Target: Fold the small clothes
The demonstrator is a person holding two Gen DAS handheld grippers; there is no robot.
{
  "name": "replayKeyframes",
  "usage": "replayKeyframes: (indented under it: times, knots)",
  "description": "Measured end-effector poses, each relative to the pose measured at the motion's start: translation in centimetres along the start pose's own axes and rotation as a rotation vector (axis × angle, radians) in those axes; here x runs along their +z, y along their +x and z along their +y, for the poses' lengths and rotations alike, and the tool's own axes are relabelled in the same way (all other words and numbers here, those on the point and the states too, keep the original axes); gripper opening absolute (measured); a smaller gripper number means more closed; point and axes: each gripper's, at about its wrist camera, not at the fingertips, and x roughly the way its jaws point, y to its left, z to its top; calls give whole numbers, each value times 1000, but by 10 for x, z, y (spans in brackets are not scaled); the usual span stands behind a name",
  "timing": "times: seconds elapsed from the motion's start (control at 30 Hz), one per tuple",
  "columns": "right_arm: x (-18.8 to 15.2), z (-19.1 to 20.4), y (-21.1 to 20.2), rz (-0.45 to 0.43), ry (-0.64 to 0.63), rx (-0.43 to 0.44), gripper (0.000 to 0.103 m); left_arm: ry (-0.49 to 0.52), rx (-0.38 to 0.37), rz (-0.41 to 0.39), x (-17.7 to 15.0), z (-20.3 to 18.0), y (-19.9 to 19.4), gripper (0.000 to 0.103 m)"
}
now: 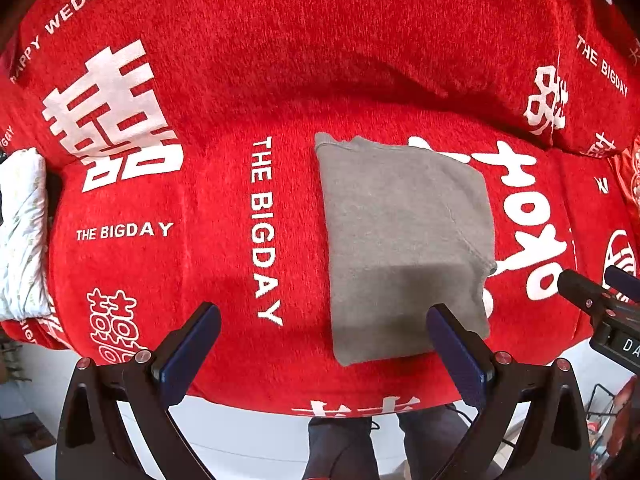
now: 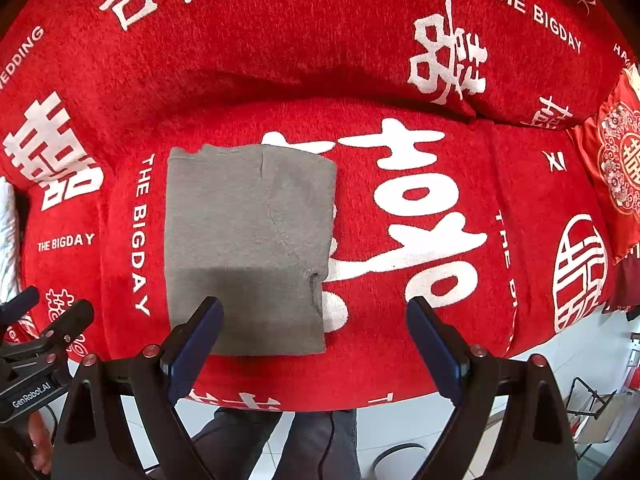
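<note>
A grey garment [image 1: 404, 240] lies folded into a flat rectangle on the red sofa seat [image 1: 224, 264]; it also shows in the right wrist view [image 2: 248, 240]. My left gripper [image 1: 324, 344] is open and empty, hovering above the garment's near edge, its right finger [image 1: 460, 356] over the near right corner. My right gripper [image 2: 316, 344] is open and empty, its left finger [image 2: 196, 344] over the garment's near edge. Each gripper shows at the edge of the other's view: the right gripper [image 1: 600, 300], the left gripper [image 2: 44, 332].
The sofa has a red cover with white lettering and a backrest [image 1: 320, 40] behind the seat. A white cushion [image 1: 22, 232] sits at the left, a red patterned cushion [image 2: 616, 164] at the right. White floor tiles [image 2: 400, 432] and the person's legs [image 1: 340, 448] lie below the seat's front edge.
</note>
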Motion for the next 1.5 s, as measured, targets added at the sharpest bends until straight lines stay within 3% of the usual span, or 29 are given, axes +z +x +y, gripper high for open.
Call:
replayKeyframes:
  times: [1.5]
  knots:
    - [4, 0, 10, 34, -24, -4, 94, -8, -2, 30, 1, -3, 11, 103]
